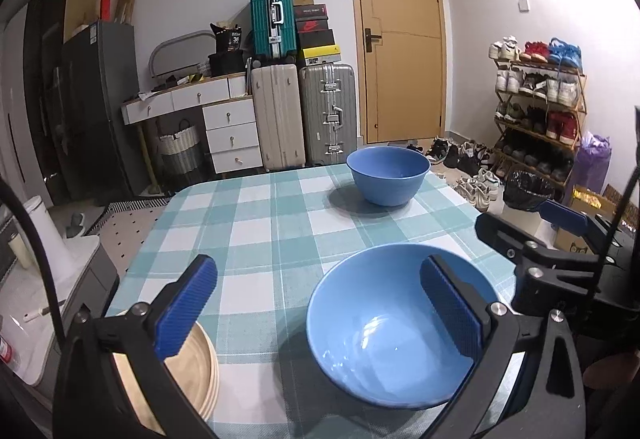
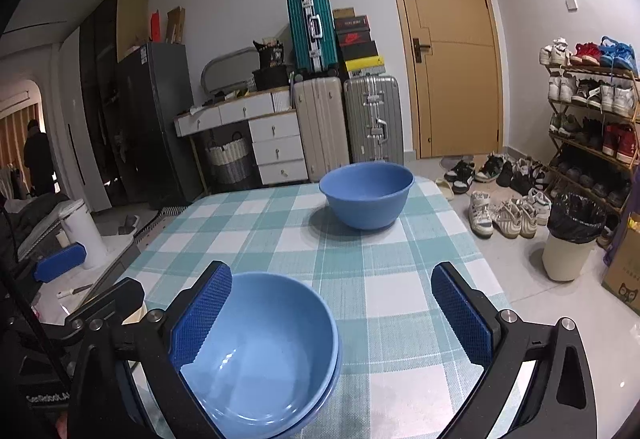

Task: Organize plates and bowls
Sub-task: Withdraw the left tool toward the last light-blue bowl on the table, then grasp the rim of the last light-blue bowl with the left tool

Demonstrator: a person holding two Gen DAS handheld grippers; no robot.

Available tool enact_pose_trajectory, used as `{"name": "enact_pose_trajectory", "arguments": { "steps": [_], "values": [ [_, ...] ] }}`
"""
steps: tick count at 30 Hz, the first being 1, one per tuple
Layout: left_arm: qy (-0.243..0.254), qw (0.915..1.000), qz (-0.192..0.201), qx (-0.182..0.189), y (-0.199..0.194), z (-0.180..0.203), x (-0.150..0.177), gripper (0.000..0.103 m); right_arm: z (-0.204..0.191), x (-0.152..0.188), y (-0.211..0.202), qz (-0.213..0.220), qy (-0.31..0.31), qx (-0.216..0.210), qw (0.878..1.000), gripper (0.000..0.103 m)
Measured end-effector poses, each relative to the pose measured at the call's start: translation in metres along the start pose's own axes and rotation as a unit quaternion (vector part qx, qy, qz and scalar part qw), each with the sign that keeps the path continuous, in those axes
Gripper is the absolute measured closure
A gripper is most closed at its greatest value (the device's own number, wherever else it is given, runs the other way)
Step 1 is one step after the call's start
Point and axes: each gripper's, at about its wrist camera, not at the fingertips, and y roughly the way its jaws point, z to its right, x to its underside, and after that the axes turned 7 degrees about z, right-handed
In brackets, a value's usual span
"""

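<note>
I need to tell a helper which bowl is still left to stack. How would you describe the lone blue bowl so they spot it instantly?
Start at the table with the teal checked cloth. The lone blue bowl stands at its far end, toward the wooden door. Unlike the nested blue bowls at the near edge, it sits by itself.
</note>
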Motion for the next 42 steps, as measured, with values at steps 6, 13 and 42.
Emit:
{"name": "enact_pose_trajectory", "arguments": {
  "steps": [6,13,42],
  "values": [
    [-0.026,0.9993,-0.015,0.024,0.005,-0.007,-0.004,0.0,0.001,-0.001,-0.005,0.01,0.005,-0.003,1.0,0.001],
    [-0.101,0.9932,-0.035,0.046,0.021,-0.038,-0.022,0.0,0.005,-0.004,0.003,-0.012,0.032,-0.003,0.999,0.001],
    [-0.13,0.9358,-0.321,0.065,0.36,-0.052,-0.085,0.002,0.169,-0.107,0.292,-0.235,0.155,-0.029,0.959,0.005]
  ]
}}
